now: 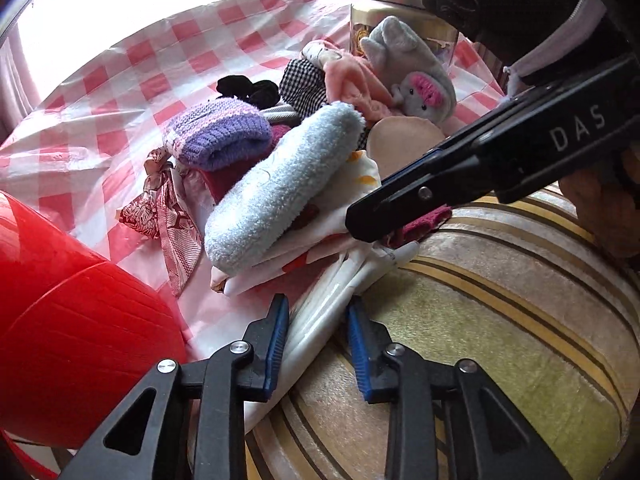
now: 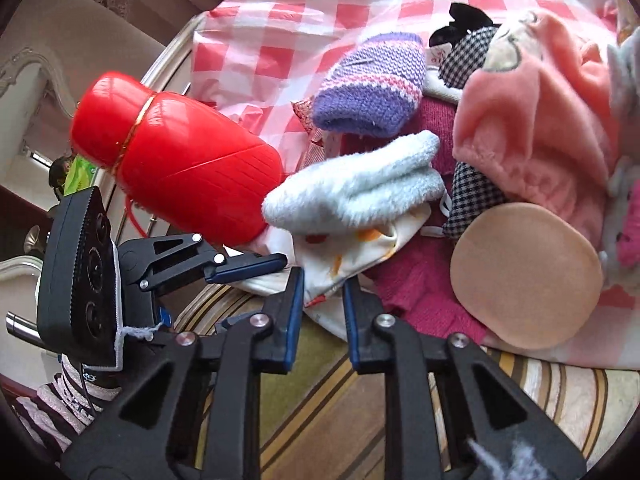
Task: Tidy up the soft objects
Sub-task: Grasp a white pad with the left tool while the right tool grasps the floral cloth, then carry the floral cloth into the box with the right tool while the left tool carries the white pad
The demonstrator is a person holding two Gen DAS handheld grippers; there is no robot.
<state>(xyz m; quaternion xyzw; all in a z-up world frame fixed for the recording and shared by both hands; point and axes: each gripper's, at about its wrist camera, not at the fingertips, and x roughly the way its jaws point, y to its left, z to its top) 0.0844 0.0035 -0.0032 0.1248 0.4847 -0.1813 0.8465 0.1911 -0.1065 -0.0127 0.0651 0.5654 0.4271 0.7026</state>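
A heap of soft things lies on a red-checked cloth [image 1: 120, 60]: a fluffy light-blue sock [image 1: 276, 188] [image 2: 356, 184], a purple knit sock [image 1: 220, 136] [image 2: 372, 84], a white printed cloth [image 1: 320, 248] [image 2: 348, 256], a pink fleece piece [image 2: 532, 116], a grey plush slipper [image 1: 412, 64] and a beige round pad [image 2: 524, 276]. My left gripper [image 1: 318, 344] is open, its jaws on either side of the white cloth's edge. My right gripper [image 2: 322, 316] is open around the white cloth's near corner; it also shows in the left wrist view [image 1: 376, 220].
A red plastic container [image 1: 60, 312] [image 2: 180, 160] lies on its side left of the heap. A striped velvet cushion [image 1: 500, 320] runs under the near edge. A gold tin [image 1: 396, 20] stands behind the heap. A black scrunchie [image 1: 248, 88] and checked fabric [image 1: 304, 84] lie at the back.
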